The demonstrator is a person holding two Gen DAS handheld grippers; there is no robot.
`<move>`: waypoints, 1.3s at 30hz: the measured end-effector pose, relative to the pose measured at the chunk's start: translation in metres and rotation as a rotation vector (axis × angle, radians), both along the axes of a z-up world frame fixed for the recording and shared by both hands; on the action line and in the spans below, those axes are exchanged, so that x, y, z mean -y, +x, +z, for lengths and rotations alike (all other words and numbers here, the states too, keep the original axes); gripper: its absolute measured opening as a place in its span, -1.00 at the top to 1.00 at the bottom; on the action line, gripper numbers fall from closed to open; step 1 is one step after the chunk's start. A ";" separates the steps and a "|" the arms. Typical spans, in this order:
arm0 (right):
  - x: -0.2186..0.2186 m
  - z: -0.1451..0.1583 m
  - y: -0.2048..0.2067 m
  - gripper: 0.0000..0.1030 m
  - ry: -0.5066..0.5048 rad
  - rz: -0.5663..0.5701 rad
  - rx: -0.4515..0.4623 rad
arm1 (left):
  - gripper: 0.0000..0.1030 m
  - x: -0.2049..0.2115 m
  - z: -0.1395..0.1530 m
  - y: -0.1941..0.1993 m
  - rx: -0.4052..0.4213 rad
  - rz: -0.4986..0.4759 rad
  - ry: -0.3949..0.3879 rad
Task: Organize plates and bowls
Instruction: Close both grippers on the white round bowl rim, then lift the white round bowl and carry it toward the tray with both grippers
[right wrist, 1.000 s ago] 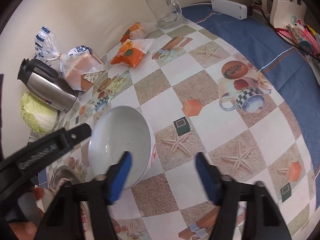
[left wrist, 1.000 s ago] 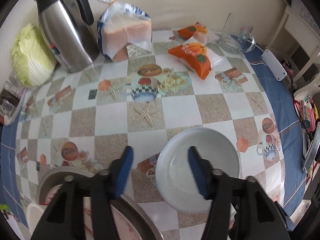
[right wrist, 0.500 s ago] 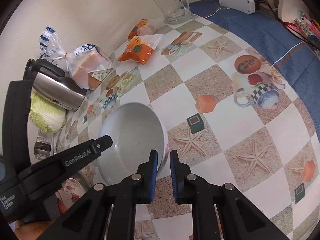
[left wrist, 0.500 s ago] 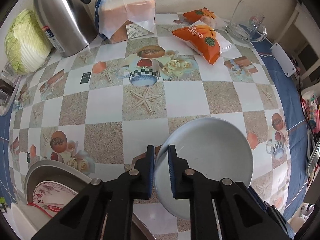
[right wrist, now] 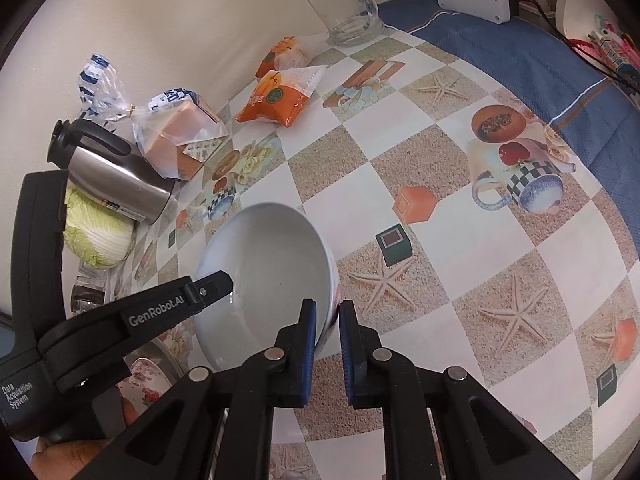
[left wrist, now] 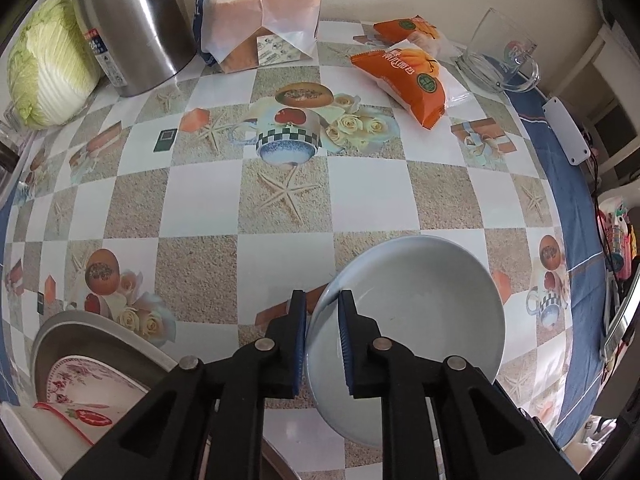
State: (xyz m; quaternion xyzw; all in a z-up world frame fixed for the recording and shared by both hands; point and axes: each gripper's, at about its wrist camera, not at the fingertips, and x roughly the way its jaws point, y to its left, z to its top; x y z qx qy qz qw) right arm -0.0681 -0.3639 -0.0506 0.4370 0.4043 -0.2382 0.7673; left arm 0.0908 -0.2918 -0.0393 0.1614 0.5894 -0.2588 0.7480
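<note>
White bowl (left wrist: 416,312) on checkered table (left wrist: 360,196), near front edge. Left gripper (left wrist: 322,336) clamped on bowl's left rim, jaws just closed. Right gripper (right wrist: 327,344) clamped on opposite rim, jaws just closed. Floral plate (left wrist: 80,376) beside, lower left. Kettle (left wrist: 132,24), bread bag (left wrist: 260,20), cabbage (left wrist: 44,64) at back.

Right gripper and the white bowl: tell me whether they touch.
Touching. The right wrist view shows the right gripper shut on the white bowl, one pad inside its rim, one outside.
</note>
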 end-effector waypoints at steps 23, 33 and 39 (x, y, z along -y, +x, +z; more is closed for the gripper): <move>-0.005 0.036 -0.015 0.74 -0.119 0.033 0.012 | 0.74 -0.018 0.045 -0.023 0.057 -0.019 -0.125; -0.035 0.088 -0.021 0.74 -0.193 0.085 0.083 | 0.74 -0.066 0.103 -0.036 0.140 0.030 -0.229; -0.070 0.117 -0.020 0.73 -0.240 0.152 0.138 | 0.74 -0.115 0.129 -0.039 0.184 0.087 -0.298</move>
